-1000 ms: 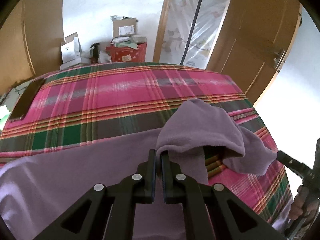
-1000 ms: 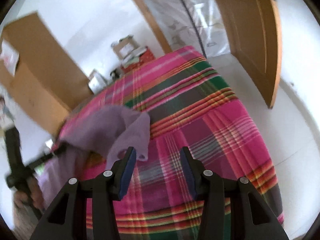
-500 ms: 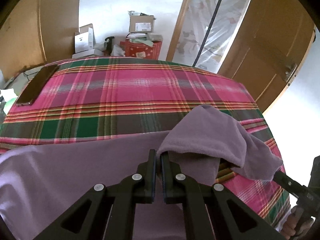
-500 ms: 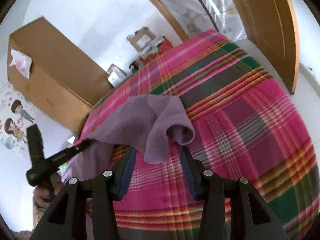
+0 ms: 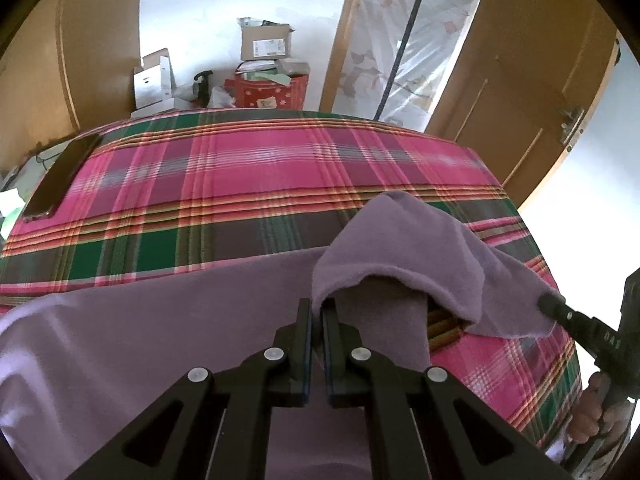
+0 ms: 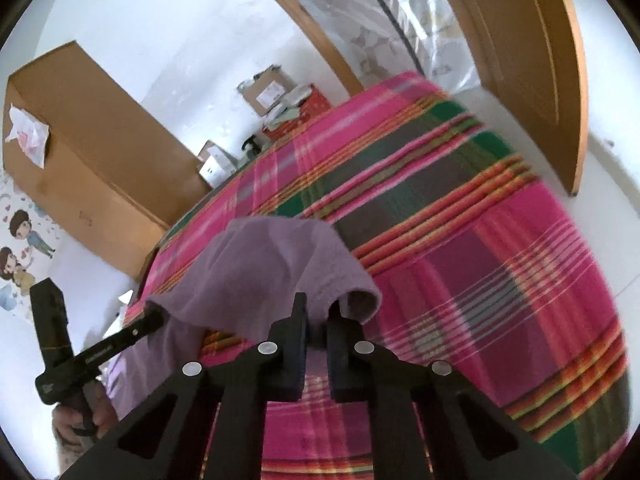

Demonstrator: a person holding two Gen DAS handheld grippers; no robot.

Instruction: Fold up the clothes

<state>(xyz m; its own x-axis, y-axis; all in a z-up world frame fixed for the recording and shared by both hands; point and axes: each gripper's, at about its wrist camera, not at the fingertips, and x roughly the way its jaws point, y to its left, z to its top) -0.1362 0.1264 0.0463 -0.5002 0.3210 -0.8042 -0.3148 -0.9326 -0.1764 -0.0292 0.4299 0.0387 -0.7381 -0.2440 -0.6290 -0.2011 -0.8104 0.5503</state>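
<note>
A purple garment (image 5: 400, 248) lies along the near side of a bed covered by a pink and green plaid spread (image 5: 240, 168). One corner of it is lifted into a tent. My left gripper (image 5: 316, 308) is shut on the garment's edge under that tent. In the right wrist view the same garment (image 6: 272, 264) drapes over my right gripper (image 6: 318, 308). Its jaws are closing, with the hanging hem pinched between them. The right gripper's finger (image 5: 560, 312) also shows at the cloth's right end, and the left gripper (image 6: 152, 320) shows at its left end.
A dark flat phone-like object (image 5: 60, 176) lies on the spread's far left. Cardboard boxes (image 5: 264, 44) and a red bag stand on the floor beyond the bed. A wooden door (image 5: 540, 80) is at the right and a wooden cabinet (image 6: 88, 140) at the left.
The right gripper came up to the hanging hem and its jaws went from wide apart to nearly together around it. The left gripper kept its grip and barely moved.
</note>
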